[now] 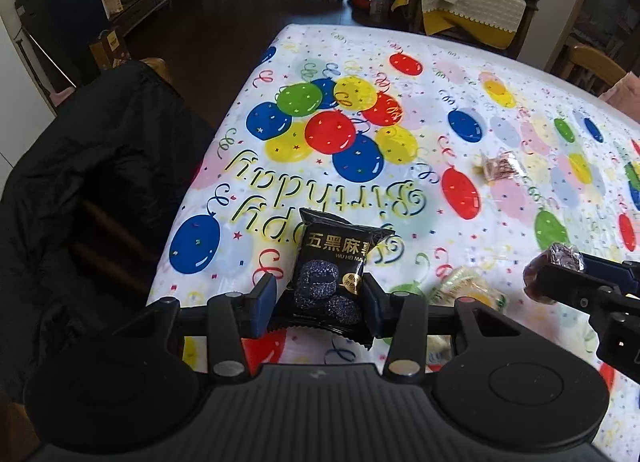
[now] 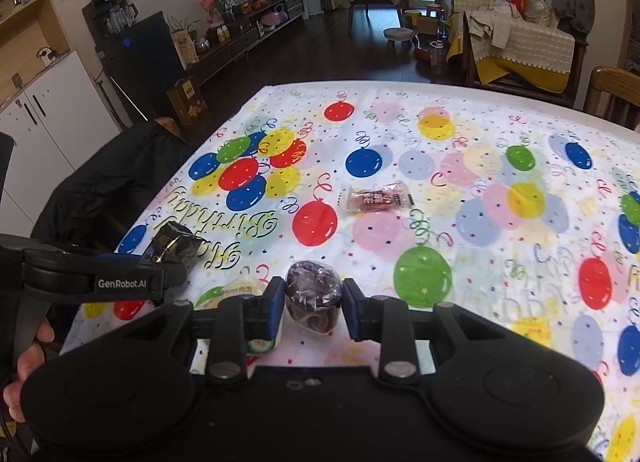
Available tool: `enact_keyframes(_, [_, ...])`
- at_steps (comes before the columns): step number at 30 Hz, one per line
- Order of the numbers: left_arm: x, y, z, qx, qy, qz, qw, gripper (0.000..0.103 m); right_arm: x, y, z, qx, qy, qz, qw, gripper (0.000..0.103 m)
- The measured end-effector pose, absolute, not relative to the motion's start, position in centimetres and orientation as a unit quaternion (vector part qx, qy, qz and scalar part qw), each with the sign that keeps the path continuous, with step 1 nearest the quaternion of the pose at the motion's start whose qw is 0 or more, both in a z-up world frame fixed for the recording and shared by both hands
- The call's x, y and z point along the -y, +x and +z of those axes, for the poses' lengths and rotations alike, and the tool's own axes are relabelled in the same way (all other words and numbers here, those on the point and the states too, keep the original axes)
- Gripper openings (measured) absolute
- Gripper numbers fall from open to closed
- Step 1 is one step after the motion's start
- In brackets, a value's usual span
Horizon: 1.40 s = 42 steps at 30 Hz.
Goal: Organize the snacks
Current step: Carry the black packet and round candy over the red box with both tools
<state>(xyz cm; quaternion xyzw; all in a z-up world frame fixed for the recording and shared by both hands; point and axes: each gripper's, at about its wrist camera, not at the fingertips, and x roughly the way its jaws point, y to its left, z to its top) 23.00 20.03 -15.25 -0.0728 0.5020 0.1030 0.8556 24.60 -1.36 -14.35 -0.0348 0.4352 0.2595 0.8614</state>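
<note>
My left gripper [image 1: 320, 298] is shut on a black snack packet [image 1: 332, 262] with gold Chinese lettering, held just above the table's near left part; it also shows in the right wrist view [image 2: 176, 246]. My right gripper [image 2: 314, 304] is shut on a dark brown cake in clear wrap [image 2: 314, 294], which also shows in the left wrist view [image 1: 554, 266]. A pale green-and-white wrapped snack [image 1: 464, 286] lies on the table between the grippers, partly hidden [image 2: 240, 290]. A small reddish-brown wrapped snack [image 2: 378, 198] lies further out, mid-table [image 1: 500, 166].
The table wears a white balloon-print "Happy Birthday" cloth [image 2: 460, 190]. A chair with a black coat [image 1: 100, 182] stands at the table's left edge. A wooden chair [image 2: 616, 94] is at the far right. Beyond lie dark floor, a sofa and cabinets.
</note>
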Motion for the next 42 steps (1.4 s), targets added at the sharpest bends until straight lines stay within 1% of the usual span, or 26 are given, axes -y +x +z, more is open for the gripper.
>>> enact_keyframes(11, [-17.0, 19.9, -10.0, -0.473, -0.084, 0.076, 0.874, 0.044, 5.6, 21.0, -9.7, -0.409, -0.012, 0.258, 0.875, 0.029])
enact_keyframes(21, [-12.1, 17.0, -6.1, -0.457, -0.079, 0.037, 0.885, 0.044, 11.0, 17.4, -5.9, -0.386, -0.001, 0.246, 0.889, 0.029])
enact_keyframes(29, [-6.8, 15.4, -4.1, -0.451, -0.067, 0.001, 0.89, 0.044, 16.3, 14.8, -3.7, -0.366, 0.009, 0.225, 0.903, 0.029])
enact_keyframes(42, [4.3, 15.4, -1.8, -0.436, -0.031, -0.075, 0.896, 0.044, 25.8, 13.4, -2.1, -0.35, 0.022, 0.171, 0.921, 0.029])
